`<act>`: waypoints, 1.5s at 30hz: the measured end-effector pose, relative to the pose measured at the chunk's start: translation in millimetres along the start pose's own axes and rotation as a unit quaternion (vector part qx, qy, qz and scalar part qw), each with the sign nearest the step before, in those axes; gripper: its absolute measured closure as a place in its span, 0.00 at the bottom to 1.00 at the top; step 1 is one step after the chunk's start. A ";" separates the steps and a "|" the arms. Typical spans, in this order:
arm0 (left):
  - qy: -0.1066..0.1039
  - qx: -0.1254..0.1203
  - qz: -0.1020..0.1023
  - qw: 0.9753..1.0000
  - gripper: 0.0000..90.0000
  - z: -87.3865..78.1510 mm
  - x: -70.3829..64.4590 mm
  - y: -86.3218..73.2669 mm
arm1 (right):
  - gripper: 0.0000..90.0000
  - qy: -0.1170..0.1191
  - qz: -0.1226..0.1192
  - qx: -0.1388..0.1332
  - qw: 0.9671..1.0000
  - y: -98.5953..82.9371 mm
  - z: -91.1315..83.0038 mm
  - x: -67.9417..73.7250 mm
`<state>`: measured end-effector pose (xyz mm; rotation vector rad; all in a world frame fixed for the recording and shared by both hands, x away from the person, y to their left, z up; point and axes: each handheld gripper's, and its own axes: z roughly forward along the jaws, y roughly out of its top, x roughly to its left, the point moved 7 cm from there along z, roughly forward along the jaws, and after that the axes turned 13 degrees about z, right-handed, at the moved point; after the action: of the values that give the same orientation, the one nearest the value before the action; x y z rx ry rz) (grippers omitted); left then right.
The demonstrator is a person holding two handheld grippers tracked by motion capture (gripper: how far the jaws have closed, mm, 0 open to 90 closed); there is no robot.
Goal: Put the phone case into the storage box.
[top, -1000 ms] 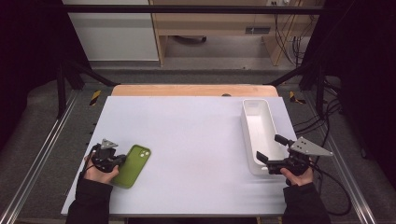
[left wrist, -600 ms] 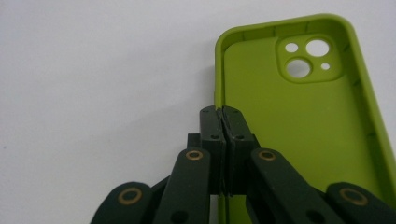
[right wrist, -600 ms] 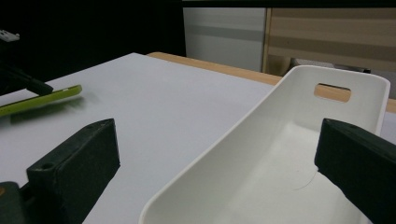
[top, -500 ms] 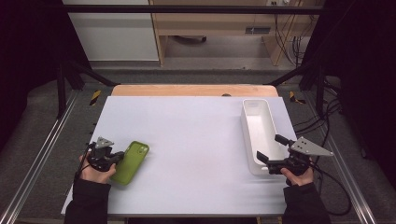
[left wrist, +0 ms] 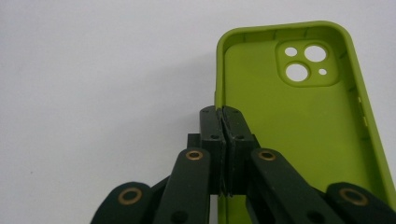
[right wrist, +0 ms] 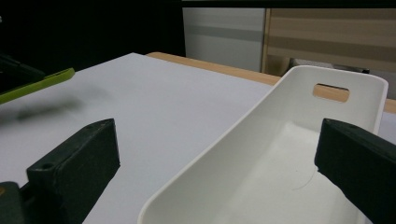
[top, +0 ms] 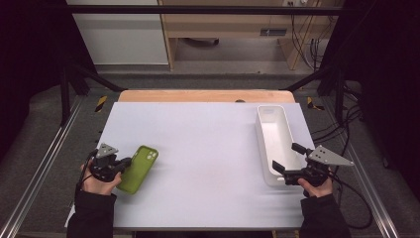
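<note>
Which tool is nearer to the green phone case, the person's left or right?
Left. The left tool is shut on the green phone case's side wall; the right tool is across the table, straddling the white tray's near end.

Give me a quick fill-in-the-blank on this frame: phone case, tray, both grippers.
1. The left gripper is shut on the ____ of the green phone case.
2. The right gripper is ____, its jaws either side of the white tray's near end.
3. The tray holds ____.

Missing: edge; open; nothing
</note>
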<state>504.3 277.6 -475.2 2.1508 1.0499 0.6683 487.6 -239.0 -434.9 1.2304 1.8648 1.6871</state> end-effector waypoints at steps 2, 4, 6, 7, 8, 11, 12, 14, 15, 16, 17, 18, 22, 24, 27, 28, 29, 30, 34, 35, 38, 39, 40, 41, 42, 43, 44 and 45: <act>0.000 -0.006 0.002 1.000 0.99 -2.1 -1.5 2.8 | 0.00 0.000 0.001 0.000 1.000 0.1 -0.2 0.1; 0.000 -0.013 0.004 1.000 0.99 -4.4 -3.4 5.9 | 0.00 0.000 0.001 0.000 1.000 0.1 -0.1 0.1; -0.001 -0.023 0.005 1.000 0.99 -7.7 -7.2 10.7 | 0.00 -0.001 0.001 0.000 1.000 0.0 -0.1 0.1; 0.000 -0.026 0.009 1.000 0.99 -8.8 -7.9 12.4 | 0.00 -0.001 0.000 0.000 1.000 0.0 0.0 0.0; 0.000 -0.026 0.009 1.000 0.99 -8.8 -7.9 12.4 | 0.00 -0.001 0.000 0.000 1.000 0.0 0.0 0.0; -0.005 -0.037 0.013 0.999 0.99 -12.9 -13.9 18.6 | 0.00 0.000 0.002 0.000 1.000 0.2 -0.3 0.2; -0.003 -0.039 0.017 0.999 0.99 -14.1 -14.7 20.1 | 0.00 -0.001 0.002 0.000 1.000 0.2 -0.4 0.2; -0.005 -0.041 0.017 0.999 0.99 -15.0 -16.6 21.7 | 0.00 -0.001 0.001 -0.001 1.000 0.3 -0.5 0.0; -0.005 -0.047 0.022 0.999 0.99 -17.5 -19.0 24.9 | 0.00 -0.001 0.001 -0.001 1.000 0.4 -0.4 0.0; -0.005 -0.047 0.022 0.999 0.99 -17.5 -19.0 24.9 | 0.00 -0.001 0.001 -0.001 1.000 0.4 -0.4 0.0; -0.009 -0.052 0.024 0.998 0.99 -19.6 -22.0 27.8 | 0.00 0.000 0.001 0.000 1.000 0.4 -0.3 0.3; -0.009 -0.054 0.025 0.998 0.99 -20.5 -23.2 29.0 | 0.00 0.000 0.000 -0.001 1.000 0.5 -0.2 0.3; -0.009 -0.059 0.030 0.998 0.99 -23.3 -25.6 32.5 | 0.00 0.000 -0.002 -0.001 1.000 0.6 0.2 0.5; -0.010 -0.065 0.030 0.997 0.99 -24.8 -27.5 34.5 | 0.00 0.000 -0.002 -0.001 1.000 0.7 0.3 0.7; -0.012 -0.071 0.034 0.997 0.99 -27.2 -30.6 37.6 | 0.00 0.003 -0.002 0.001 1.000 0.7 0.2 1.9; -0.015 -0.074 0.035 0.997 0.99 -27.9 -32.4 38.9 | 0.00 0.003 -0.002 0.001 1.000 0.8 0.4 2.2; -0.013 -0.076 0.039 0.996 0.99 -29.4 -33.9 40.5 | 0.00 0.002 -0.002 0.001 1.000 1.2 0.7 2.8; -0.016 -0.079 0.039 0.996 0.99 -29.6 -35.8 41.7 | 0.00 0.003 -0.003 0.000 1.000 1.4 1.0 3.1; -0.019 -0.081 0.045 0.996 0.99 -31.0 -39.4 44.1 | 0.00 0.005 -0.005 0.002 1.000 1.5 1.2 4.3; -0.019 -0.083 0.047 0.995 0.99 -31.3 -41.0 45.3 | 0.00 0.005 -0.005 0.001 1.000 1.9 1.7 5.2; -0.021 -0.086 0.052 0.995 0.99 -32.1 -45.0 47.8 | 0.00 0.007 -0.006 0.002 1.000 2.2 2.0 6.3; -0.021 -0.086 0.052 0.995 0.99 -32.1 -45.0 47.8 | 0.00 0.007 -0.006 0.002 1.000 2.2 2.0 6.3; -0.022 -0.087 0.054 0.994 0.99 -32.6 -46.2 48.5 | 0.00 0.007 -0.006 0.002 1.000 2.3 2.1 6.6; -0.022 -0.087 0.057 0.994 0.99 -33.1 -46.9 49.0 | 0.00 0.007 -0.006 0.003 1.000 2.3 2.0 7.0; -0.023 -0.089 0.056 0.994 0.99 -33.3 -47.6 49.6 | 0.00 0.008 -0.007 0.003 1.000 2.5 2.3 7.3; -0.024 -0.091 0.058 0.994 0.99 -33.9 -49.2 50.8 | 0.00 0.008 -0.007 0.004 1.000 2.2 2.8 8.1; -0.024 -0.091 0.058 0.994 0.98 -33.9 -49.2 50.8 | 0.00 0.008 -0.007 0.004 1.000 2.2 2.8 8.1; -0.026 -0.094 0.059 0.994 0.99 -34.2 -51.3 52.3 | 0.00 0.008 -0.007 0.006 1.000 1.9 3.7 8.8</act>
<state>478.6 222.0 -422.5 2.0656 0.8045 0.7320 486.0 -230.0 -431.4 1.2080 1.8908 1.6858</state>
